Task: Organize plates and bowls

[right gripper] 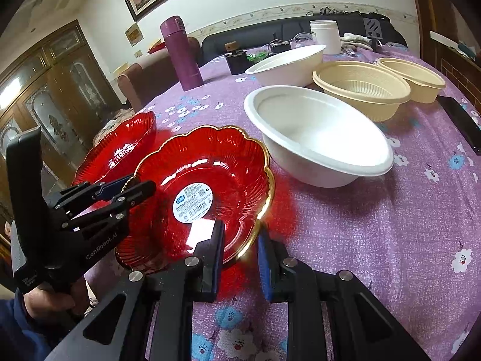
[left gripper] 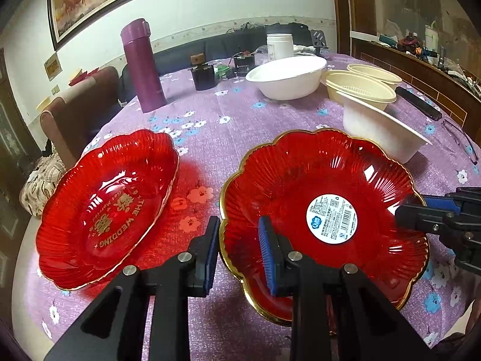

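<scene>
A red gold-rimmed plate with a white sticker (left gripper: 324,210) (right gripper: 207,192) sits tilted on the purple tablecloth. My left gripper (left gripper: 240,255) straddles its left rim, jaws a plate-rim width apart; it also shows in the right wrist view (right gripper: 132,186). My right gripper (right gripper: 240,258) straddles the plate's near-right rim; it also shows in the left wrist view (left gripper: 421,210). A second red plate with gold lettering (left gripper: 105,210) (right gripper: 120,147) lies to the left. Two white bowls (right gripper: 318,135) (right gripper: 288,63) and two beige bowls (right gripper: 360,90) (right gripper: 412,78) stand beyond.
A purple flask (left gripper: 142,66) stands at the back left. A white jar (left gripper: 279,45) and small dark items (left gripper: 204,75) are at the far edge. A black remote (right gripper: 460,123) lies at the right. A chair (left gripper: 81,105) is past the table's left edge.
</scene>
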The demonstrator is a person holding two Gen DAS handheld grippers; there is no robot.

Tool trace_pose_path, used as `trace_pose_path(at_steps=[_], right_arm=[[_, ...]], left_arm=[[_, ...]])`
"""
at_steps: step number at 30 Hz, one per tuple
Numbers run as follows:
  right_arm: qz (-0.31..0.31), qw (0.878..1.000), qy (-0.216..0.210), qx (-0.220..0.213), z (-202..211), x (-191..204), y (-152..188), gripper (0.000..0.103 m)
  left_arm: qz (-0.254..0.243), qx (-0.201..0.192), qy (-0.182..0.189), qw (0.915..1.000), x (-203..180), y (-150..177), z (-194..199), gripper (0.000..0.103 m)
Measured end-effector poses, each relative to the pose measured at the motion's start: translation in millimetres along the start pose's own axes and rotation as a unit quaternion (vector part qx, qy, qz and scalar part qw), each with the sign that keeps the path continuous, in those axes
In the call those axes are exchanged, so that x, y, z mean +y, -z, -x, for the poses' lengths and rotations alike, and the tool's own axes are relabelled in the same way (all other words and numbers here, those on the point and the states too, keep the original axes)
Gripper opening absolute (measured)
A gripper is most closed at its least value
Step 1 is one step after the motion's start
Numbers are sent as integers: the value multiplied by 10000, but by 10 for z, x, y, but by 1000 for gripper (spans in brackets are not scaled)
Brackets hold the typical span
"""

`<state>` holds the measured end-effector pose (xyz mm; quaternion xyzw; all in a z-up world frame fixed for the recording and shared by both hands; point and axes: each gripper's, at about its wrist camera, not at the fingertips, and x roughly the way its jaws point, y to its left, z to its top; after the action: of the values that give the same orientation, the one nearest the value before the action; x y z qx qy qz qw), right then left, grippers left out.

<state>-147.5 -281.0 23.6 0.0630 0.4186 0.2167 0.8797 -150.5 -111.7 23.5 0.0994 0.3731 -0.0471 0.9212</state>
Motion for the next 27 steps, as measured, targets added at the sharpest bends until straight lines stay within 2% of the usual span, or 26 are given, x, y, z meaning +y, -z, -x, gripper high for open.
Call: trace_pose_path(at_steps=[27], right_arm=[[307,9990,-273,-173,97,299,-205,23]], left_arm=[[245,-381,-280,9986,285,-106,237,25]])
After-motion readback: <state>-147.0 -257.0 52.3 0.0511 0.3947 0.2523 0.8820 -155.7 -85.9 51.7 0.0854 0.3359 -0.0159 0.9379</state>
